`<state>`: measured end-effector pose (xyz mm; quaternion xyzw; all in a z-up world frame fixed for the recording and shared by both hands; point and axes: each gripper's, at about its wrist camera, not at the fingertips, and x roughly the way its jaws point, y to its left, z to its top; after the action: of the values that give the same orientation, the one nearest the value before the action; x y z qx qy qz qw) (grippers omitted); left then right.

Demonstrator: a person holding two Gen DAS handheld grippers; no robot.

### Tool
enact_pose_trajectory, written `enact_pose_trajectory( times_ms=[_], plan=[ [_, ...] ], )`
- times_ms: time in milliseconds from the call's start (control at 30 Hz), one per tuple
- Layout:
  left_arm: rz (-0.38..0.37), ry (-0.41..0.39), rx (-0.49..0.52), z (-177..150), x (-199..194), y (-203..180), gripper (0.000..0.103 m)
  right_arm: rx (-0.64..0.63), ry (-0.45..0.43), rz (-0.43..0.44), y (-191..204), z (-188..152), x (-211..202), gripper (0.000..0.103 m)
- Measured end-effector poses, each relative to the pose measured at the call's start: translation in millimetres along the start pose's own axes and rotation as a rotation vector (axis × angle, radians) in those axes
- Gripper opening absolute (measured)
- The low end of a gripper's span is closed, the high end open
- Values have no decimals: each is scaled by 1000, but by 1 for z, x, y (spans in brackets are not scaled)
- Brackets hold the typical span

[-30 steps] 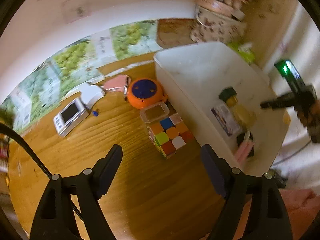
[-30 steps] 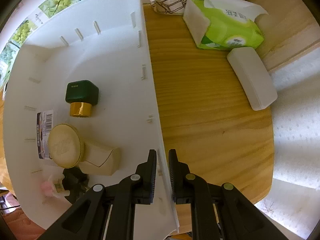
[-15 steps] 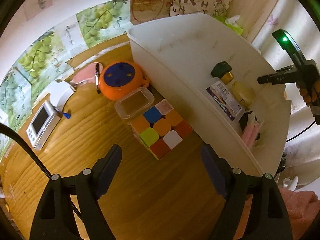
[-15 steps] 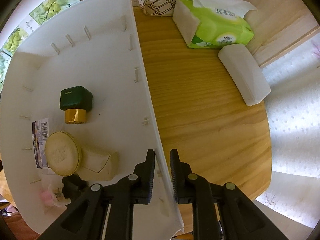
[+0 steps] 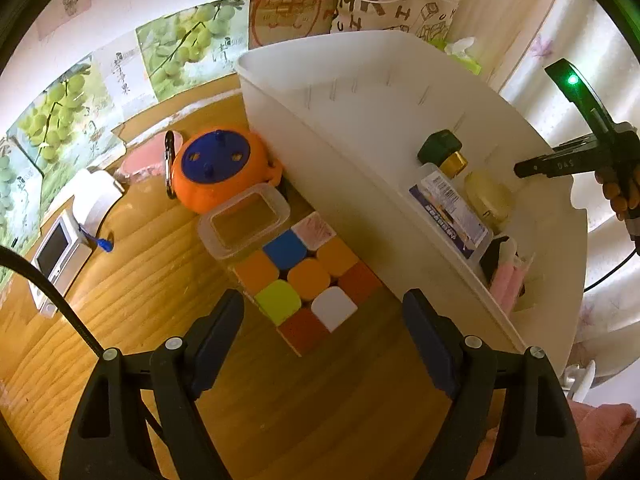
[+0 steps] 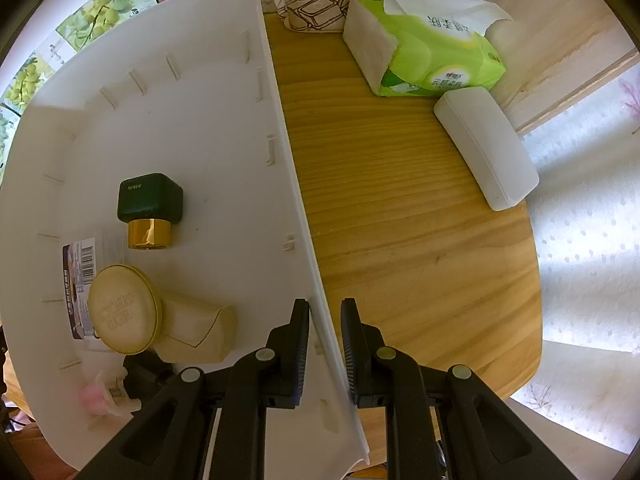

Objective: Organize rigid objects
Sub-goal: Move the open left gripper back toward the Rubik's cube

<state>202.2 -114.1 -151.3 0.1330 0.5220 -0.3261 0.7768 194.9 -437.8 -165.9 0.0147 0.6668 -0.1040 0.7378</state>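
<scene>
A multicoloured puzzle cube lies on the wooden table beside a white bin. My left gripper is open, just above the cube's near corner. A clear lidded box and an orange-and-blue round toy sit behind the cube. My right gripper is shut on the bin's right wall; it also shows in the left wrist view. Inside the bin lie a green-capped bottle, a cream round-lidded jar and a barcoded box.
A green tissue pack and a white case lie on the table right of the bin. A patterned bag stands behind. A small white device and a pink item lie at the left.
My left gripper has moved forward and down toward the cube, which now looks larger and sits between the fingers. My right gripper stays clamped on the bin wall.
</scene>
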Motion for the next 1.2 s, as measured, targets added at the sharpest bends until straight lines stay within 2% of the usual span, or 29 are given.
enact_pose_trajectory(
  times_ms=[267,700,1200],
  plan=[
    [6,-36,-1,1,6,0,84,1,1,4,-2,0,0,18],
    [-22,-66,-112,4,13,15,83,-3,3,5,-1,0,0,18],
    [-18,-103,-131,0,12,16,80,-2,5,8,-1,1,-1,18]
  ],
)
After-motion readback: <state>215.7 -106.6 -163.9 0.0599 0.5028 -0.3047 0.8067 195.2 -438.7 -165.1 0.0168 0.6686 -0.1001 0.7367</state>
